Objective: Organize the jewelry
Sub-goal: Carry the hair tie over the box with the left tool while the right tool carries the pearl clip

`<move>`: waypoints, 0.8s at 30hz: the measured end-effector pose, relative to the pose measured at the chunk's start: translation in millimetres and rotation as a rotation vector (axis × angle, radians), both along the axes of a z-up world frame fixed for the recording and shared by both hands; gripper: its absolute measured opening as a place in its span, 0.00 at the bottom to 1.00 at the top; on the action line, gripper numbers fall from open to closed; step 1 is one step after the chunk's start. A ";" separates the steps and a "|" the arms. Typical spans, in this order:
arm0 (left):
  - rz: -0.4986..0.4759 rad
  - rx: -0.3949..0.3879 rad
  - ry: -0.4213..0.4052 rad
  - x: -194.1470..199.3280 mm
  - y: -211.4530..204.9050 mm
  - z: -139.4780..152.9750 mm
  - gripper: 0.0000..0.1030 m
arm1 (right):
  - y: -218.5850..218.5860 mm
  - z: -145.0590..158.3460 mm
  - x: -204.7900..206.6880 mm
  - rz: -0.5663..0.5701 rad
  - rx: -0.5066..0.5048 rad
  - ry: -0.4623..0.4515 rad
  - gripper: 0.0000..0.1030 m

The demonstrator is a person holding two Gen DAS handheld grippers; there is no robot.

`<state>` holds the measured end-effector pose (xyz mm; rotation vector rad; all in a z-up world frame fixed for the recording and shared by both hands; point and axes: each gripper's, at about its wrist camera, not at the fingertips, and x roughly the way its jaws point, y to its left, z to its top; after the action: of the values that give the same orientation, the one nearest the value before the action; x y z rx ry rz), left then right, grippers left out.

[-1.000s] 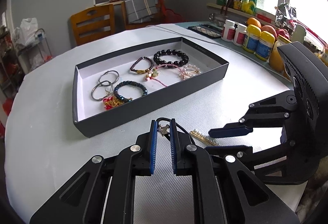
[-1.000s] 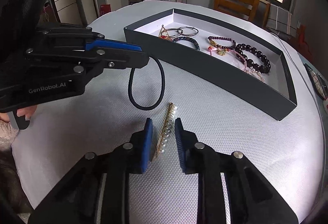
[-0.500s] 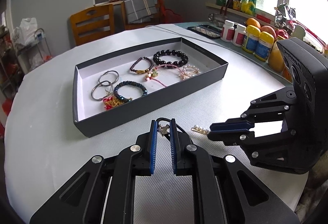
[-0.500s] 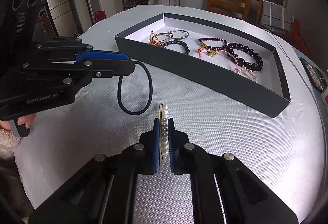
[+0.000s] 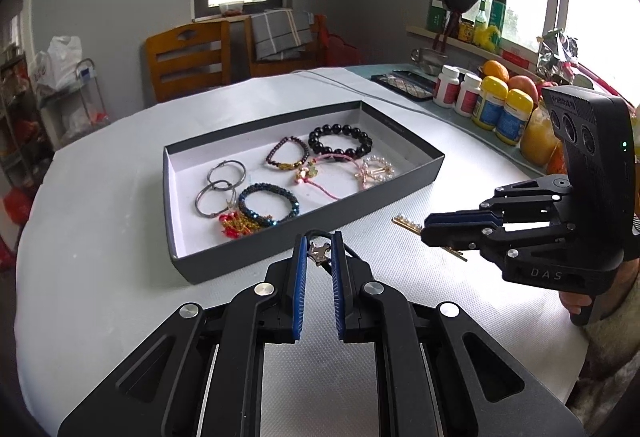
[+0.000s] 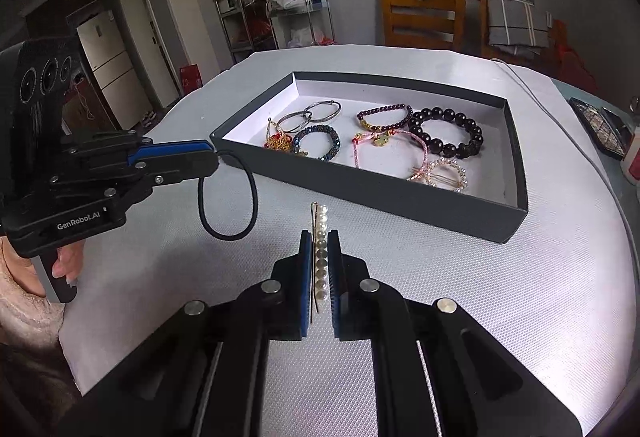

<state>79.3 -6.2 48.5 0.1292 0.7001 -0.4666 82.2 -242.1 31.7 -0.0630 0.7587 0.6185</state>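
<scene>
A dark grey tray (image 5: 360, 213) (image 6: 400, 197) on the white table holds several bracelets, rings and a pearl clip. My left gripper (image 5: 318, 245) (image 6: 208, 157) is shut on a black hair tie (image 6: 230, 197) by its small metal charm (image 5: 318, 251); the loop hangs down just in front of the tray's near wall. My right gripper (image 6: 320, 241) (image 5: 426, 227) is shut on a gold hairpin with a row of pearls (image 6: 320, 249) (image 5: 406, 223), lifted off the table to the right of the left gripper.
Pill bottles (image 5: 456, 93), yellow jars (image 5: 504, 113) and fruit (image 5: 496, 71) line the table's right edge near a window sill. A dark flat case (image 5: 404, 83) (image 6: 600, 125) lies behind the tray. Wooden chairs (image 5: 188, 57) stand beyond the table. A hand (image 6: 64, 261) grips the left handle.
My right gripper closed on the pearl hairpin and lifted it off the table. Both grippers have risen slightly, and the hair tie now hangs nearer the tray.
</scene>
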 end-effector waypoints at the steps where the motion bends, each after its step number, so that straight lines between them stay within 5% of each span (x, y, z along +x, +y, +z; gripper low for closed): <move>1: 0.001 0.005 -0.009 1.3 0.6 5.1 0.12 | -2.1 3.3 2.2 -0.007 0.008 0.001 0.07; 11: 0.092 0.061 -0.095 53.6 8.5 46.0 0.12 | -19.0 53.2 42.4 -0.149 0.017 -0.064 0.07; 17: 0.117 0.016 -0.023 91.7 -3.1 26.8 0.12 | -6.8 66.4 78.3 -0.210 0.009 -0.078 0.07; 24: 0.110 0.026 0.040 104.1 -11.3 -7.6 0.12 | 17.1 30.8 106.5 -0.181 -0.014 0.003 0.07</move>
<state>183.4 -17.5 40.9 0.1057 0.7489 -0.3552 188.7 -225.0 62.5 -0.0060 0.7619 0.4414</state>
